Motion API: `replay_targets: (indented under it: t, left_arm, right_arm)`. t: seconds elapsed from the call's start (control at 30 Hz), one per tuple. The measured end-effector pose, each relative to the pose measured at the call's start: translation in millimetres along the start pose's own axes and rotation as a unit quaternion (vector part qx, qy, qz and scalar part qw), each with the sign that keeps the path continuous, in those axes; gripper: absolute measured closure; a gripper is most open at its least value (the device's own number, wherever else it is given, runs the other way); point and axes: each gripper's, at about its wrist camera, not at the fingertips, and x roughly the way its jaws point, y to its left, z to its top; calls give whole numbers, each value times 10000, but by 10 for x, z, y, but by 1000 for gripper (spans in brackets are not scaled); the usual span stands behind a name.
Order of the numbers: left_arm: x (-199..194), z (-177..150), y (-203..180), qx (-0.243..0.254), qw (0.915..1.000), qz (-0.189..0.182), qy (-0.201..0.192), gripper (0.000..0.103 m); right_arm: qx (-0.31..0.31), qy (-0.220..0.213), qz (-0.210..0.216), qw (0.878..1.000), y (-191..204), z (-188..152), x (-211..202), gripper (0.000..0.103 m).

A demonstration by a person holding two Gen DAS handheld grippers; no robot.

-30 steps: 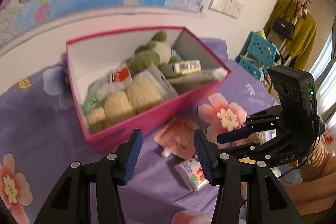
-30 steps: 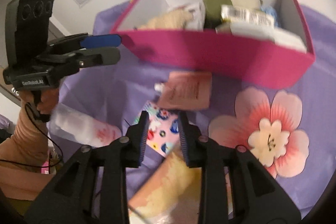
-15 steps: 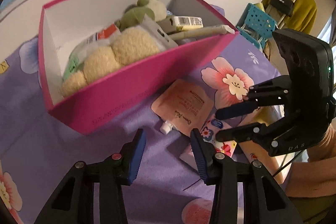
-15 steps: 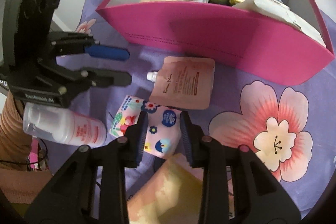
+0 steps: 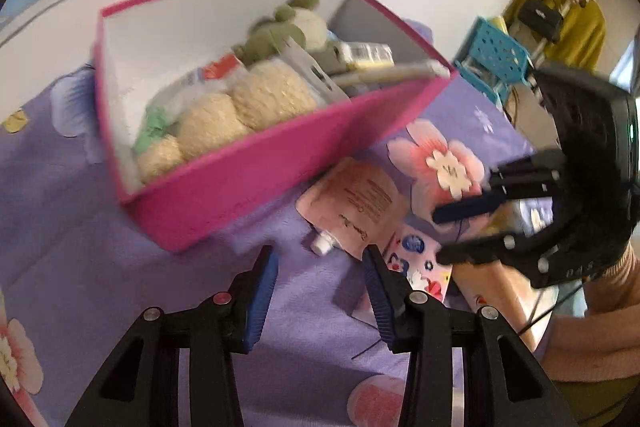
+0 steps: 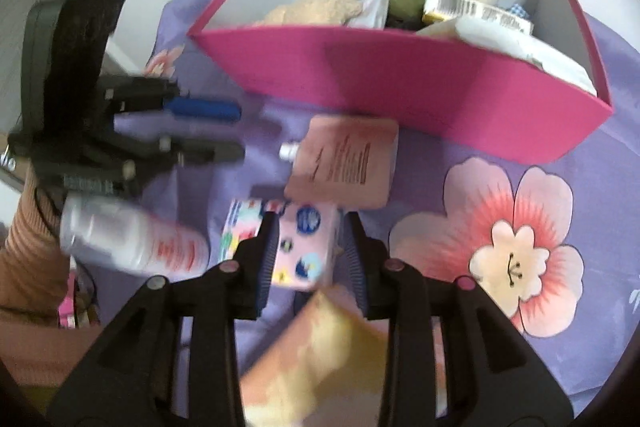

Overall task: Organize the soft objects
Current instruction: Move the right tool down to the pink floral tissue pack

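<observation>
Two grippers low over purple floral cloth | left gripper has narrowed, spread, empty, nearing pink spouted pouch | right gripper now straddles patterned tissue pack, pinch uncertain | magenta box beyond

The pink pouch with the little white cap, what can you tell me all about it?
The pink pouch is a flat, soft-looking packet with dark writing printed on its face and a small white cap sticking out of one corner. It lies flat on the purple flowered cloth, just in front of the pink box. The patterned packet sits right against its near edge. No gripper touches it.
</observation>
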Motion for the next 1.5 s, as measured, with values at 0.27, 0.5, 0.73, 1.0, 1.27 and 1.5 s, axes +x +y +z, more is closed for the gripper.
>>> replay_targets:
  t: [0.27, 0.5, 0.73, 1.0, 1.27, 1.5]
  left_arm:
    - [-879, -125, -214, -237, 9904, -150, -1353, 59]
    - [-1095, -585, -1014, 323, 9847, -595, -1608, 59]
    - [-435, -865, -1265, -225, 9955, -246, -886, 59]
    - [-13, -1016, -1048, -1172, 9906, 19, -700, 60]
    - [-25, -1060, -1032, -1680, 9797, 284, -1060, 59]
    - [-52, -1024, -1178, -1673, 9726, 784, -1411, 56]
  right_arm:
    - [-348, 41, -123, 9993, 89, -27, -42, 63]
    - [-332, 32, -44, 9994, 63, 39, 100, 62]
    - [-157, 51, 81, 9998, 73, 7, 185, 62]
    - [-187, 5, 118, 9998, 69, -3, 166, 62]
    - [-294, 113, 159, 9994, 69, 11, 206, 62]
    - [-322, 253, 360, 9985, 59, 24, 267, 60]
